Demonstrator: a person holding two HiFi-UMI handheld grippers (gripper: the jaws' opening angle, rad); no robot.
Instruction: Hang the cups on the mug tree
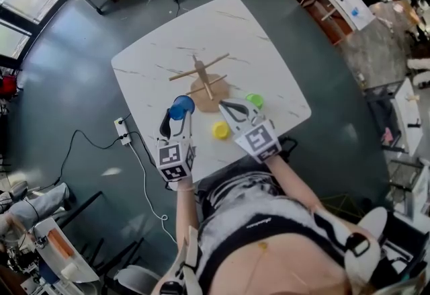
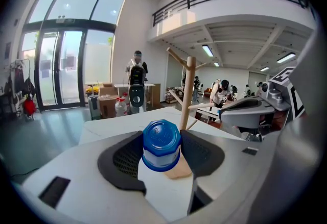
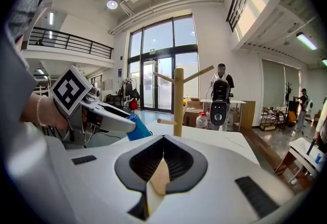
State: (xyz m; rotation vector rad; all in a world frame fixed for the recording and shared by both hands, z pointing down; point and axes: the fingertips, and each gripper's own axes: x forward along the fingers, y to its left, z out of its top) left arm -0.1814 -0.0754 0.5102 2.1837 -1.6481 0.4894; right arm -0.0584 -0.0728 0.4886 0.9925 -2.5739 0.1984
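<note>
Now, blue cup in our left gripper, mug tree just ahead and a little to the right.

We have the left gripper [image 1: 176, 119] clamped on the blue cup [image 2: 161, 144] – pads on its two sides, its base turned back toward us, so its long axis runs along the gripper and its mouth faces the mug tree [image 1: 203, 77]. We cannot see the handle from any view. The cup sits clear of the table [image 1: 269, 52], and the trunk stands near, beyond it and slightly right, with the pegs angling upward – that offset is what the hang will likely turn on. Our right gripper [image 3: 162, 167] is closed and empty, beside the tree's base. The yellow cup [image 1: 221, 130] and green cup [image 1: 254, 100] wait on the table.
</note>
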